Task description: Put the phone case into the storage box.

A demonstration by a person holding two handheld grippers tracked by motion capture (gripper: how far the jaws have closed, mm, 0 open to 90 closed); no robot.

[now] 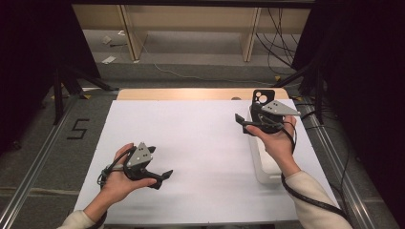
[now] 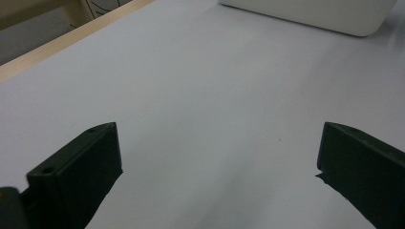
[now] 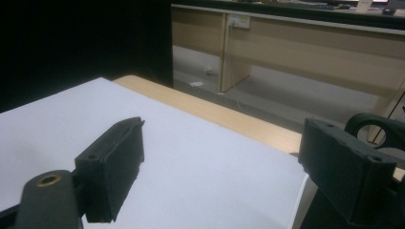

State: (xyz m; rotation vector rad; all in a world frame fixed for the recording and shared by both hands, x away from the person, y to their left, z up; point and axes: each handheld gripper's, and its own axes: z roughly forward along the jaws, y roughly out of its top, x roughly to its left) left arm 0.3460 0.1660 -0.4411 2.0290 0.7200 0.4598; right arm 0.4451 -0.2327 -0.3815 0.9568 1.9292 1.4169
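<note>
Hovering the right gripper (image 1: 242, 123) over the far part of the white tray (image 1: 263, 168) at the table's right edge, jaws standing wide with nothing between them, apparently lining up for the black phone case (image 1: 262, 98) at the tray's far end, just beside that gripper. Resting the left gripper (image 1: 160, 161) low over the white sheet (image 1: 191, 138), well apart from the tray, jaws likewise wide and empty. Next, probably turning the right jaws toward the case and straddling one edge before closing.
</note>
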